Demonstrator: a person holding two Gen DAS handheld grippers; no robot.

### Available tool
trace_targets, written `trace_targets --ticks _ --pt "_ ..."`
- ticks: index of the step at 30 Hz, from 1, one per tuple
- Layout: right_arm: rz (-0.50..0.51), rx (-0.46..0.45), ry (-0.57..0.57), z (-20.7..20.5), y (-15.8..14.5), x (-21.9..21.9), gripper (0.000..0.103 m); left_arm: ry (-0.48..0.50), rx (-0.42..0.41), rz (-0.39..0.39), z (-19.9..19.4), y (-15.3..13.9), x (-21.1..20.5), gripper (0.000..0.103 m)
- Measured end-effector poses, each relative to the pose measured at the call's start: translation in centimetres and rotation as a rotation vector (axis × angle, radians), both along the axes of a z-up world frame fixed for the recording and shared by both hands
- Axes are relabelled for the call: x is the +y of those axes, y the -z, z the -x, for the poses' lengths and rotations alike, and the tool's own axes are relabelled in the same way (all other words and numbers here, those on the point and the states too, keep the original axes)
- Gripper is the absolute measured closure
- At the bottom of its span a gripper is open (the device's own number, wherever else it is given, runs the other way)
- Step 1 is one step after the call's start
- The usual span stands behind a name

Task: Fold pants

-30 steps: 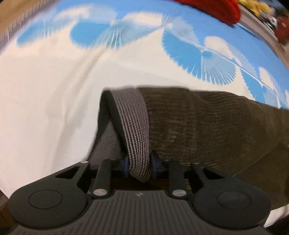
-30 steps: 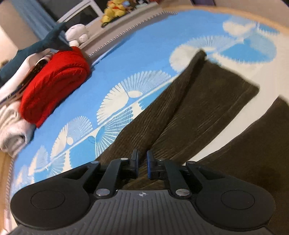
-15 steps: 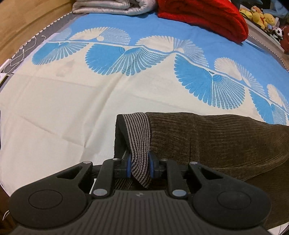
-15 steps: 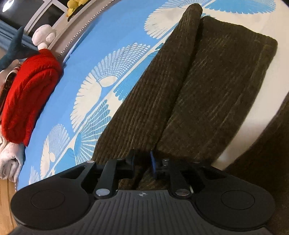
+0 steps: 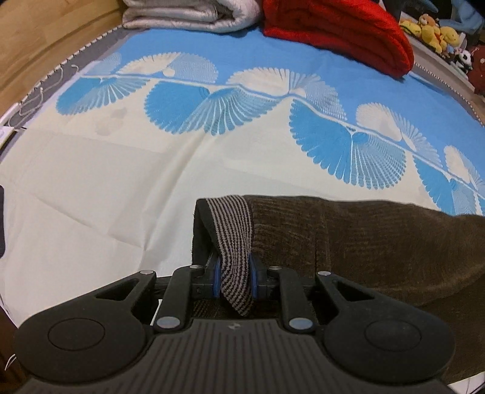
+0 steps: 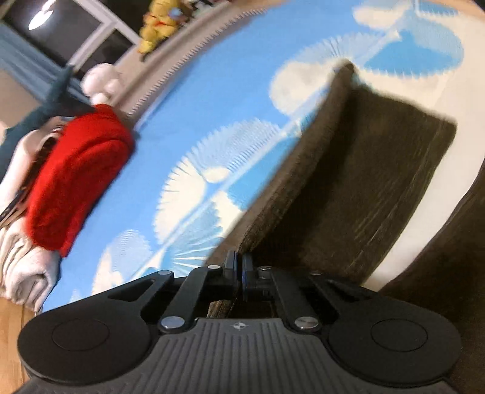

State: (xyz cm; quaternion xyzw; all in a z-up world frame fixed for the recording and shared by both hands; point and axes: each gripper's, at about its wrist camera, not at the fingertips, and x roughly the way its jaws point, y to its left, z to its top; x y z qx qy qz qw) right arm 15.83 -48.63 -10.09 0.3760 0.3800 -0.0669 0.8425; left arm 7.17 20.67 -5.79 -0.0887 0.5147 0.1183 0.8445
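Left gripper [image 5: 235, 277] clamps the pants' [image 5: 363, 242] striped waistband [image 5: 235, 224]; right gripper [image 6: 238, 269] pinches a pant-leg edge on the bed [image 5: 121, 169].

A broad bed cover printed with blue and cream fan shapes [image 5: 242, 100] fills most of the room in view, edged by a grey stitched border [image 5: 91, 42] beside a light wooden floor [image 5: 39, 33]. At its far side lie a folded pale grey blanket [image 5: 188, 13] and a bunched red knitted blanket [image 5: 342, 30]. Yellow plush toys [image 5: 430, 28] sit on a ledge, and a white-framed dark window [image 6: 69, 30] reflects a ceiling light.
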Motion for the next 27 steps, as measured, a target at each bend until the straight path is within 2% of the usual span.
trace_targets --ticks 4,7,10,12,13,14,16,18,21,23,24,27 --pt "0.039 0.035 -0.026 5.2 -4.6 0.2 0.101 -0.041 -0.061 -0.009 1.9 -1.8 1.0 0.085" --pt "0.102 0.072 -0.077 11.0 -6.5 0.9 0.101 -0.059 -0.043 -0.045 3.3 -2.0 2.0 0.085" --pt "0.12 0.201 -0.115 15.6 -4.7 1.0 0.101 -0.064 0.035 -0.079 3.8 -1.0 2.6 0.083" --pt "0.04 0.352 -0.184 17.4 -1.4 0.6 0.099 -0.071 0.088 -0.087 3.6 -0.2 2.7 0.081" --pt "0.0 0.401 -0.221 18.1 0.0 0.3 0.099 -0.078 0.11 -0.096 3.5 0.2 2.7 0.076" --pt "-0.004 0.415 -0.208 18.5 0.3 -0.4 0.099 -0.088 0.122 -0.125 3.3 0.2 2.5 0.071" --pt "0.012 0.359 -0.126 19.0 -0.7 -2.8 0.097 -0.101 0.119 -0.163 3.3 0.0 2.0 0.066" --pt "0.023 0.274 0.004 19.2 -2.3 -6.7 0.096 -0.124 0.084 -0.158 3.3 -0.6 1.8 0.066" --pt "0.058 0.213 0.23 20.0 -3.5 -12.8 0.096 -0.143 0.039 -0.169 2.9 -1.5 1.5 0.066" --pt "0.044 0.221 0.368 20.4 -2.8 -16.3 0.096 -0.157 0.024 -0.16 2.6 -1.7 1.4 0.066" --pt "0.025 0.228 0.403 20.5 -2.1 -17.5 0.096 -0.158 0.014 -0.141 2.4 -1.9 1.4 0.066" --pt "-0.081 0.264 0.434 19.8 1.1 -19.5 0.091 -0.128 -0.002 -0.119 1.7 -2.1 0.7 0.066"
